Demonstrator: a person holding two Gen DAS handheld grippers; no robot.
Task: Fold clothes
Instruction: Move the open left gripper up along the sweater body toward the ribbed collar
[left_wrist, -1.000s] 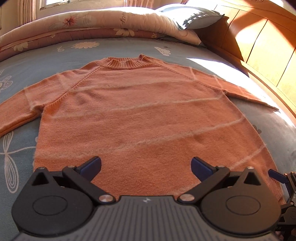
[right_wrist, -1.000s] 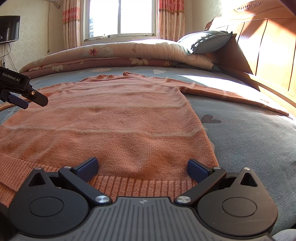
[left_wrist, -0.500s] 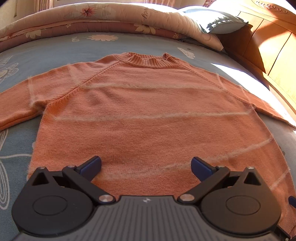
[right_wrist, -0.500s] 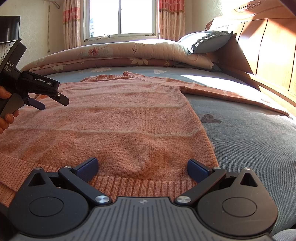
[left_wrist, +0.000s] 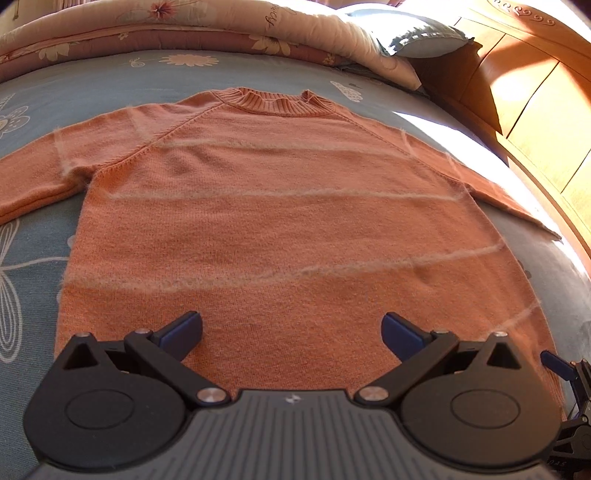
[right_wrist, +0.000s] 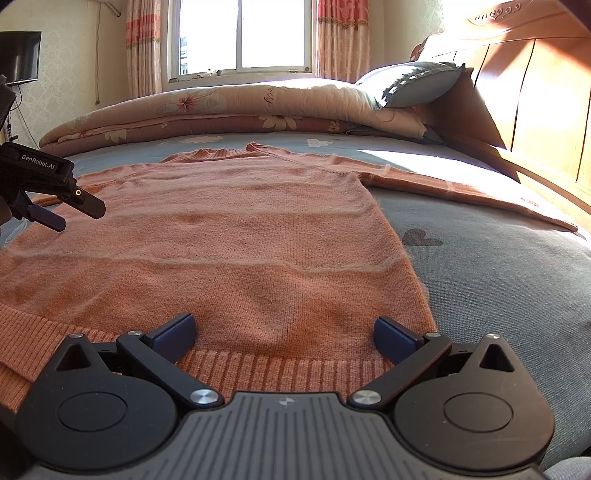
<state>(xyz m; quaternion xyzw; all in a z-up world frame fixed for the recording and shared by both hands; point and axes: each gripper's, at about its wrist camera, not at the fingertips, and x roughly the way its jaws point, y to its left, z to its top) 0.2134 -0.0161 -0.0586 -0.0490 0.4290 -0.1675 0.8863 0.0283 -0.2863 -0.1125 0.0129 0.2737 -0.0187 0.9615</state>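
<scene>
- Since a second ago, the left tool (left_wrist: 291, 328) has risen and tipped forward over the orange sweater (left_wrist: 280, 221), bringing collar and both sleeves fully into its view; the right tool (right_wrist: 284, 332) has kept low at the ribbed hem.
- Both tools stand spread wide, pinching nothing.
- Sweater lies flat on the bed (right_wrist: 498, 266), sleeves out, unfolded: folding remains, and the left tool seems to be surveying for a grip.

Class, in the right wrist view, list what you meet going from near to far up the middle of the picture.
right gripper → ribbed hem → orange sweater body → ribbed collar → blue bedsheet → folded floral quilt → window
</scene>
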